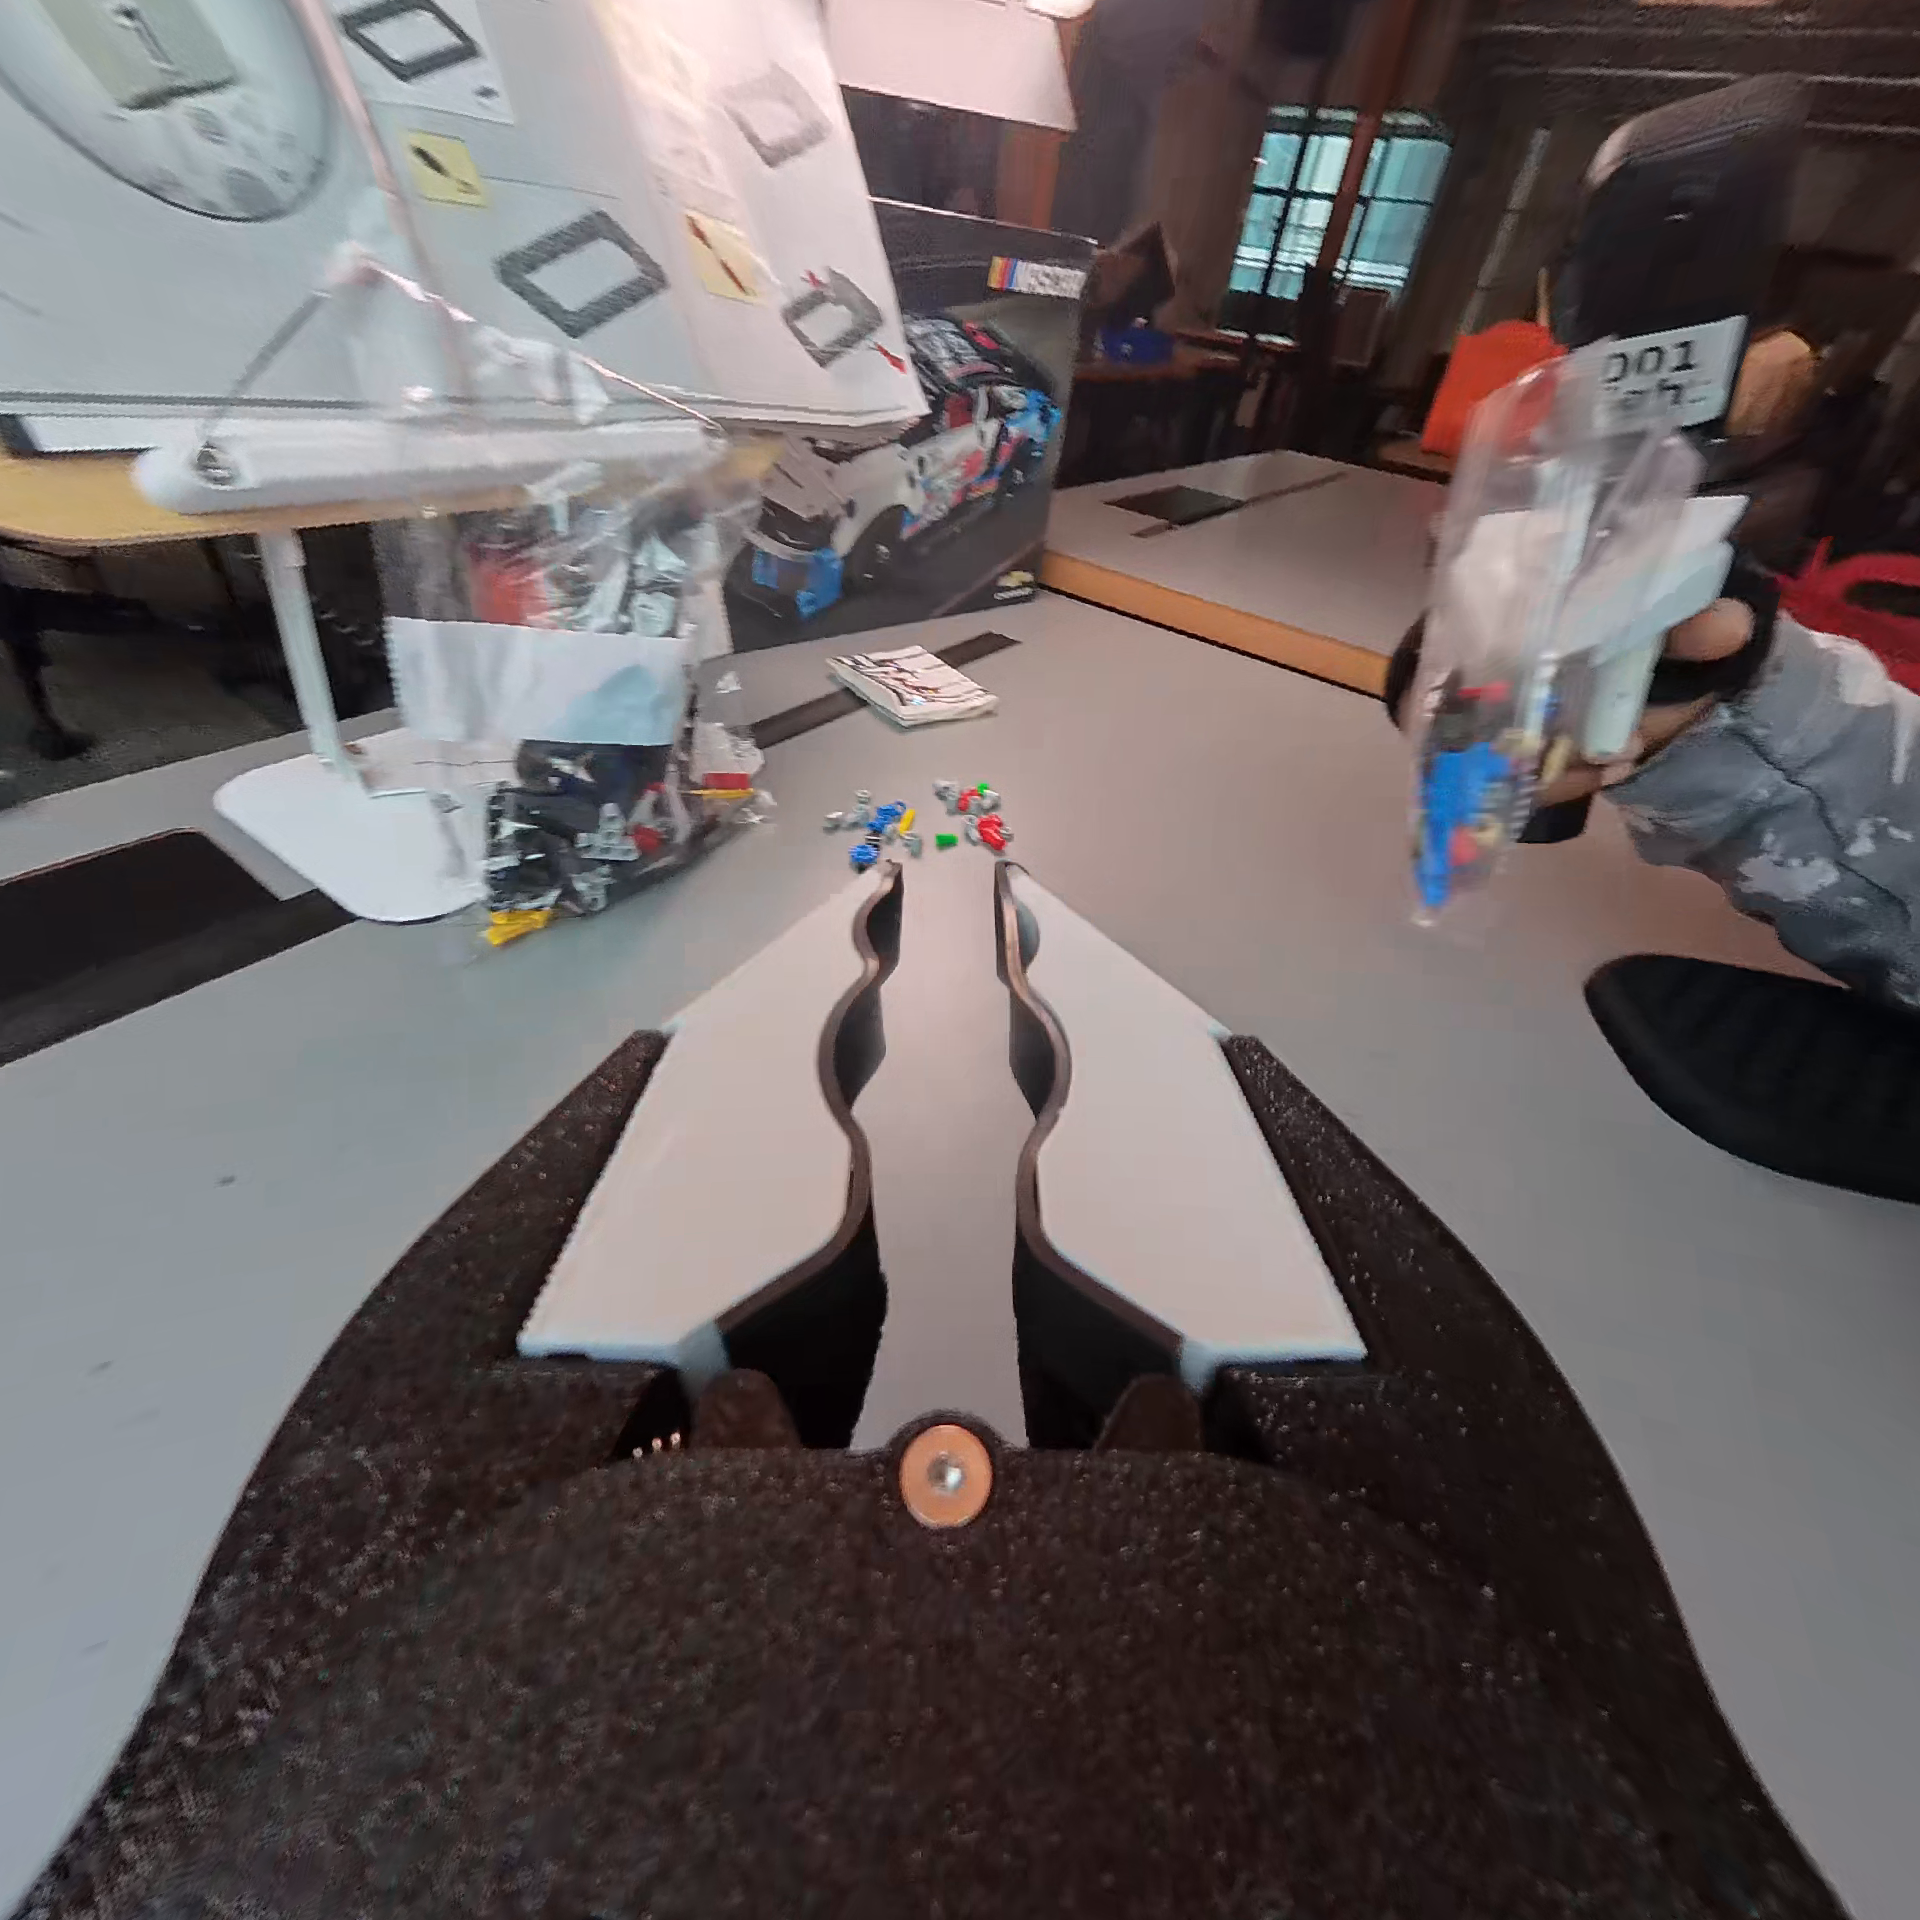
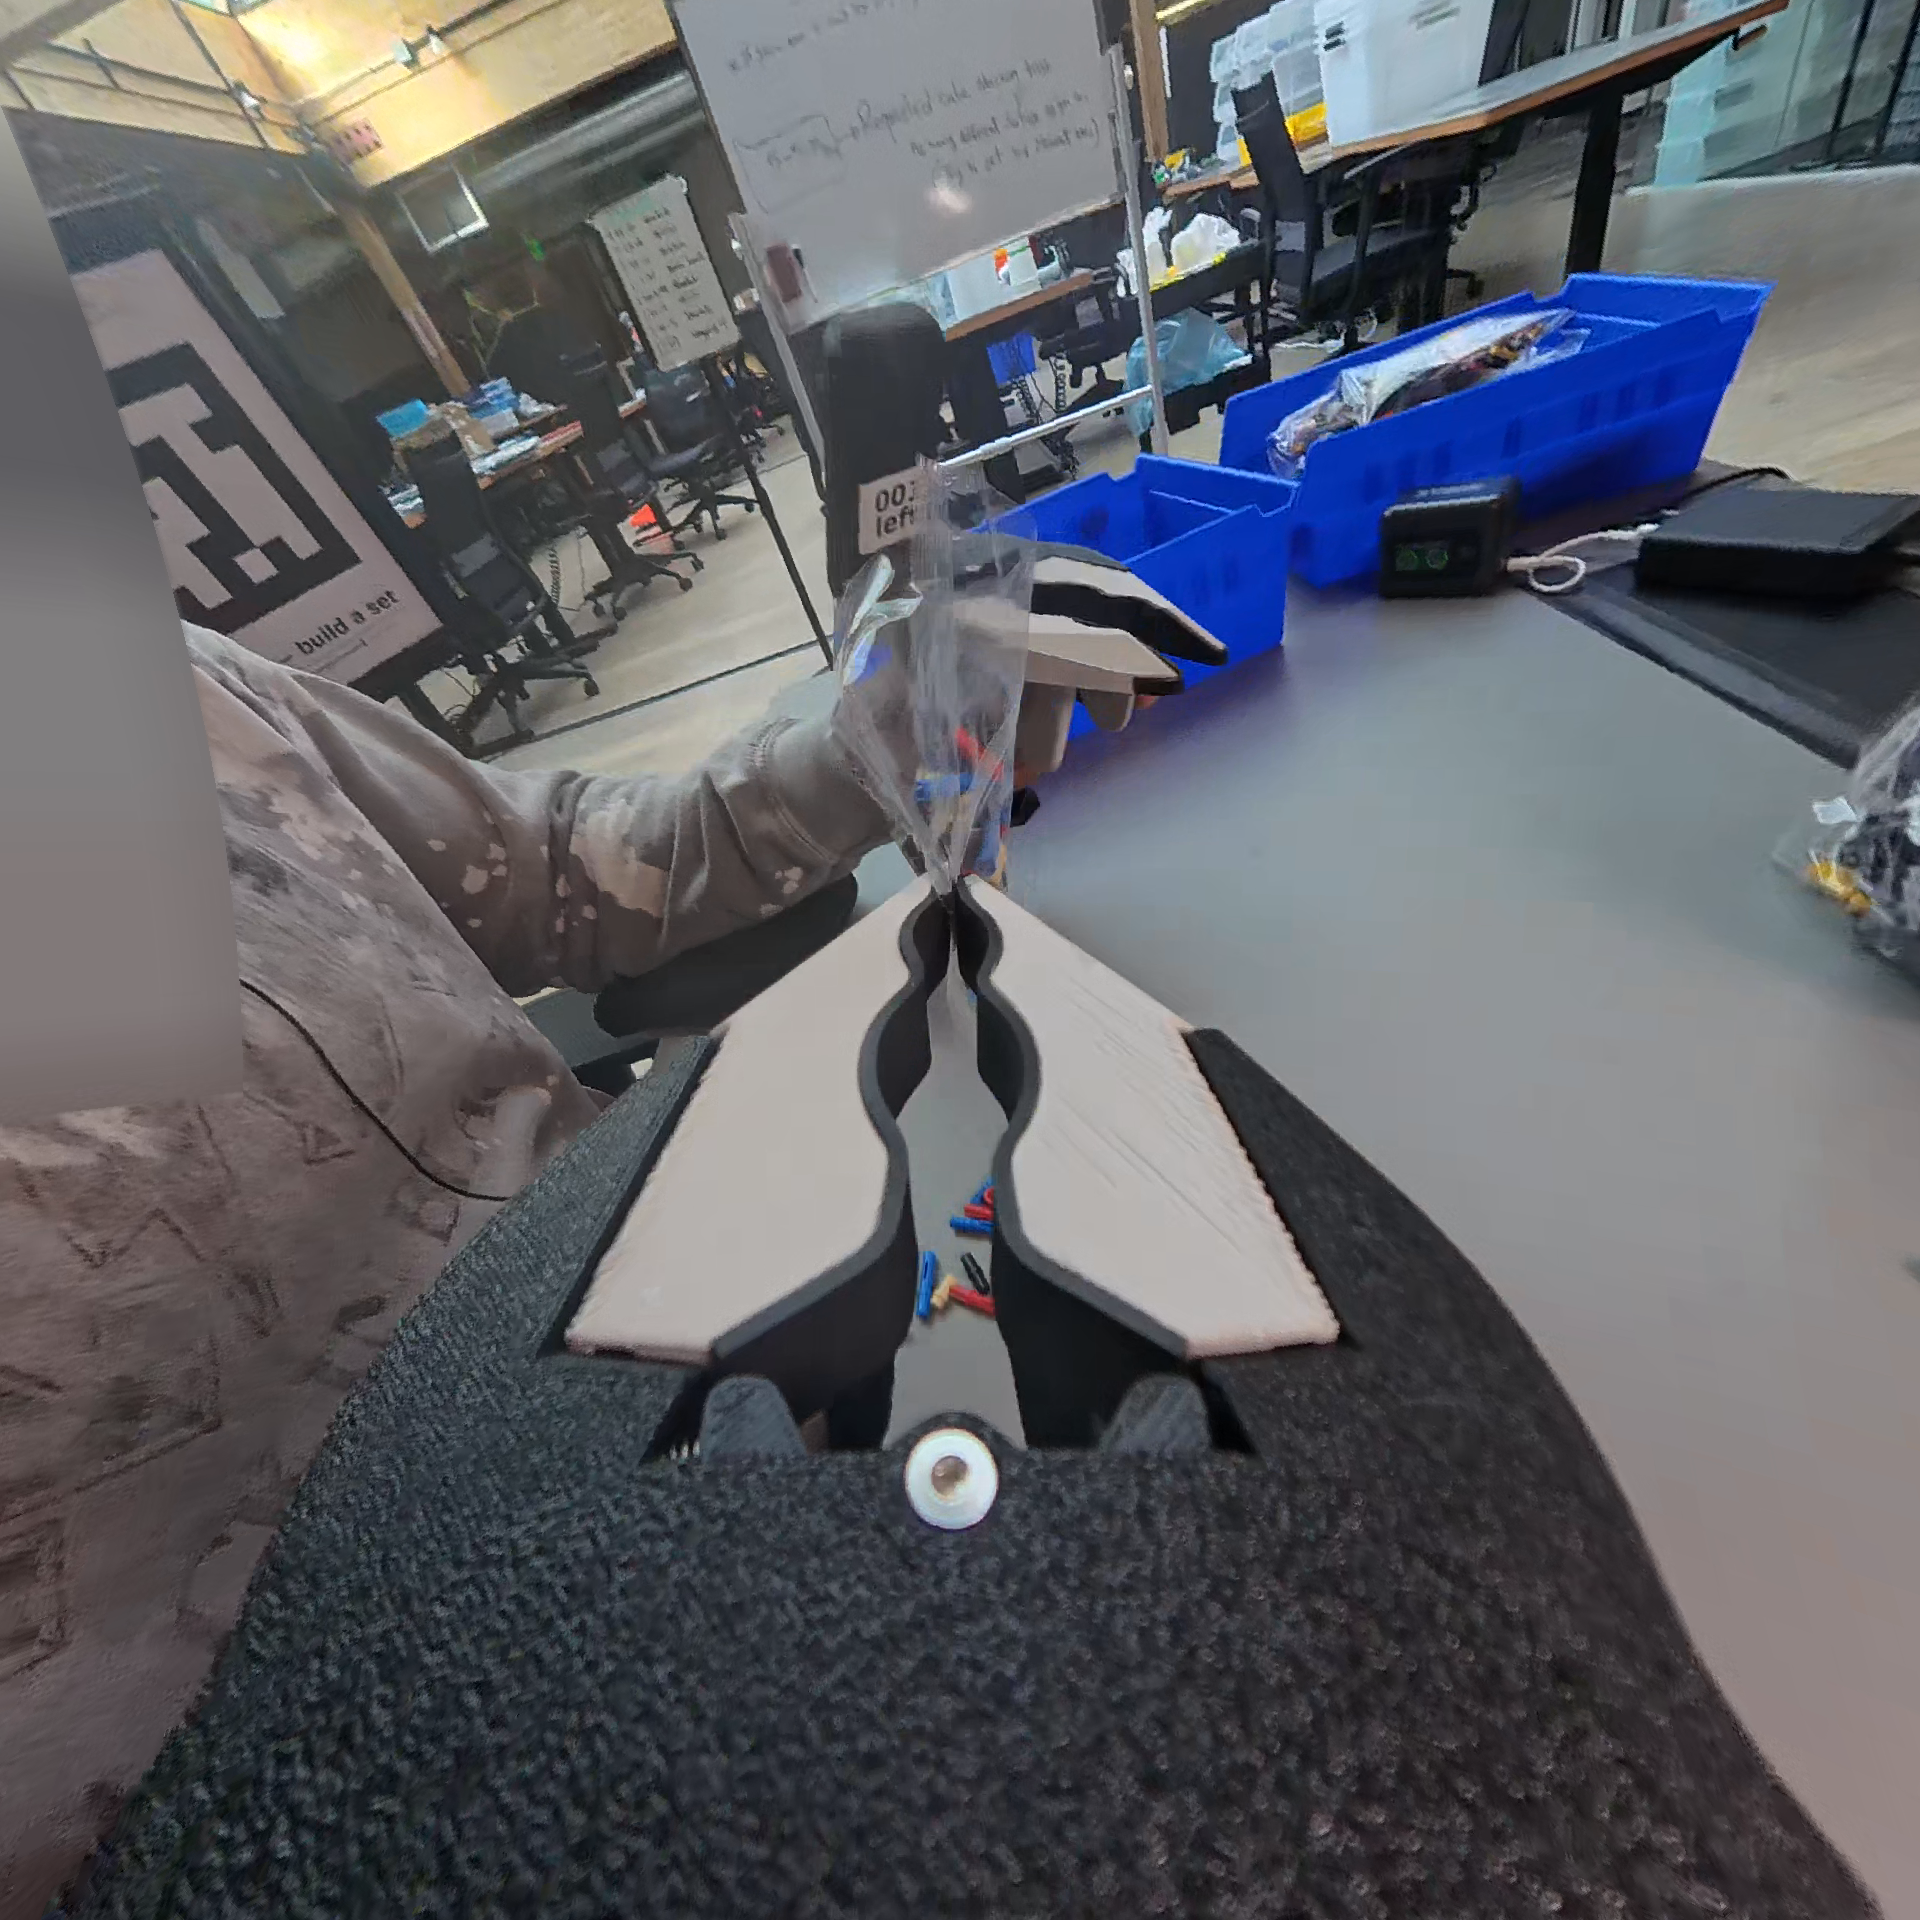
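My right gripper (image 2: 951, 914) is shut on the edge of a small clear plastic bag (image 2: 935, 717) with blue, red and yellow pegs inside, held above the grey table (image 2: 1455, 935). The same bag (image 1: 1527, 665) shows at the right of the left wrist view. My left gripper (image 1: 948, 878) is open and empty, low over the table, its tips just short of a small pile of loose coloured pegs (image 1: 914, 821). Some loose pegs (image 2: 961, 1262) also show on the table under the right gripper. The left gripper (image 2: 1101, 644) shows behind the bag.
Larger bags of parts (image 1: 603, 821) lie left of the pile beside a white stand (image 1: 312, 831) that holds an open instruction booklet. A car-picture box (image 1: 935, 447) and a folded booklet (image 1: 912, 684) lie behind. Two blue bins (image 2: 1507, 436), a black device (image 2: 1444, 535) and another bag (image 2: 1870, 873) are to the right. Across from one pair of fingers to the other is roughly 15 cm.
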Action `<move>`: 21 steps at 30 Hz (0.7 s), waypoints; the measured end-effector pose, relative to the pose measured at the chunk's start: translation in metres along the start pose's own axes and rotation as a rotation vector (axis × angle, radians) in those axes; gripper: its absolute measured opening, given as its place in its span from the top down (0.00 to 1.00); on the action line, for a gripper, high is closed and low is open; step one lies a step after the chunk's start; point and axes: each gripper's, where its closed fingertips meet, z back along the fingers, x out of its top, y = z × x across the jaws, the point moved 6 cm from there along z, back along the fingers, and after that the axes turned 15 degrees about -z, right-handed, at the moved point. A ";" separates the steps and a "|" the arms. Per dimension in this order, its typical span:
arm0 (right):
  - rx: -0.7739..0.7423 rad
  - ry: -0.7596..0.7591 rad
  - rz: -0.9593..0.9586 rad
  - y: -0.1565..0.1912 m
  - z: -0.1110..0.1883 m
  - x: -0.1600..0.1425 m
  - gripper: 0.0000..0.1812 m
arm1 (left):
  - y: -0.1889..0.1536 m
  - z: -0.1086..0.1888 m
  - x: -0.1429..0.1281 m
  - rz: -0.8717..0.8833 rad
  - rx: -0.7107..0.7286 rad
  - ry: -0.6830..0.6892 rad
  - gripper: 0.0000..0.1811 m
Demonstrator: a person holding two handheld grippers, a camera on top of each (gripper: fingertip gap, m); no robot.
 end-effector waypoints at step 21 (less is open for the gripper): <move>-0.169 0.016 -0.012 -0.047 0.006 -0.004 1.00 | -0.006 -0.012 -0.044 -0.131 -0.040 0.230 0.90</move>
